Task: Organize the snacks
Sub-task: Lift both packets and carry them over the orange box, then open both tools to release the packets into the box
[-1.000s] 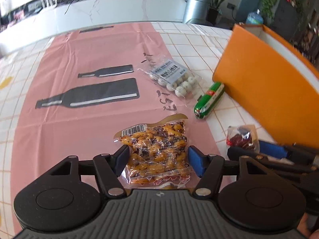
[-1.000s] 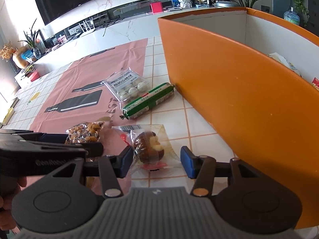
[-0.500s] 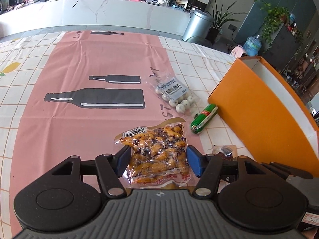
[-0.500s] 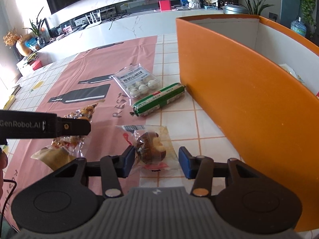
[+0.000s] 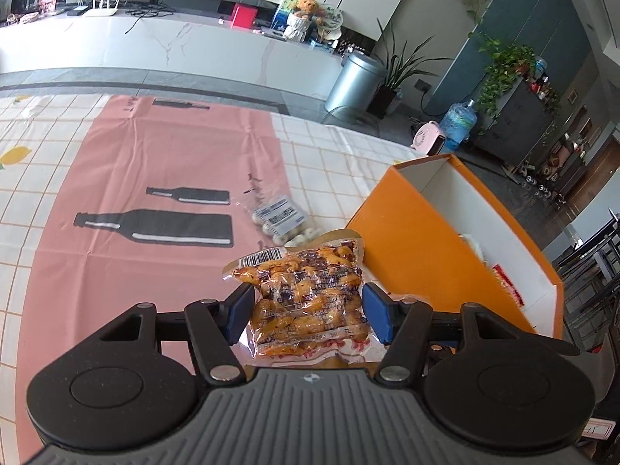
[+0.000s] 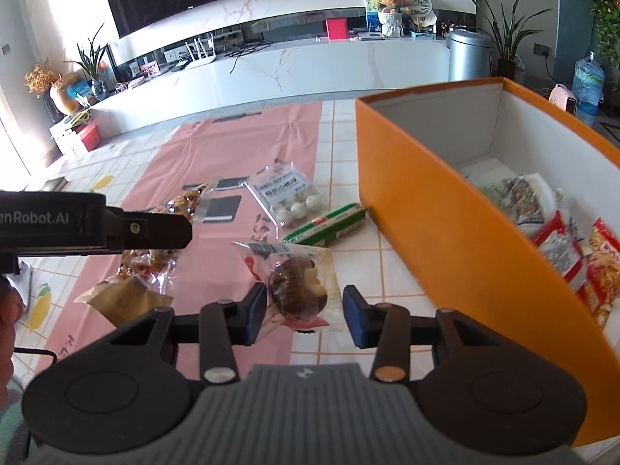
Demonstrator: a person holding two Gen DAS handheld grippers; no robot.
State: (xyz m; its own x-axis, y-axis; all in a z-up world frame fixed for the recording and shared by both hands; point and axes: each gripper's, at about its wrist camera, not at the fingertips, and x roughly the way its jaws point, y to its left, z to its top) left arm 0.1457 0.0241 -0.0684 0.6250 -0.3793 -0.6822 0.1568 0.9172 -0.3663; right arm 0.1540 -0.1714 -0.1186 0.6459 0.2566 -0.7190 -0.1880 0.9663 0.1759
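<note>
My left gripper (image 5: 306, 312) is shut on an orange nut snack bag (image 5: 306, 294) and holds it above the table, left of the orange box (image 5: 434, 259). The bag also shows in the right wrist view (image 6: 155, 255), hanging from the left gripper's fingers (image 6: 151, 228). My right gripper (image 6: 306, 316) is shut on a clear packet holding a brown bun (image 6: 296, 283), lifted a little over the table. The orange box (image 6: 445, 224) stands right of it, with several snack packets (image 6: 558, 248) inside.
A clear pack of white balls (image 6: 288, 193) and a green sausage stick (image 6: 329, 224) lie on the table by the box's near-left corner. A pink cloth with bottle prints (image 5: 155, 193) covers the table's left part.
Both grippers have risen with their packets. The nut bag has come off the table and now hangs in the air. The inside of the box has come into view.
</note>
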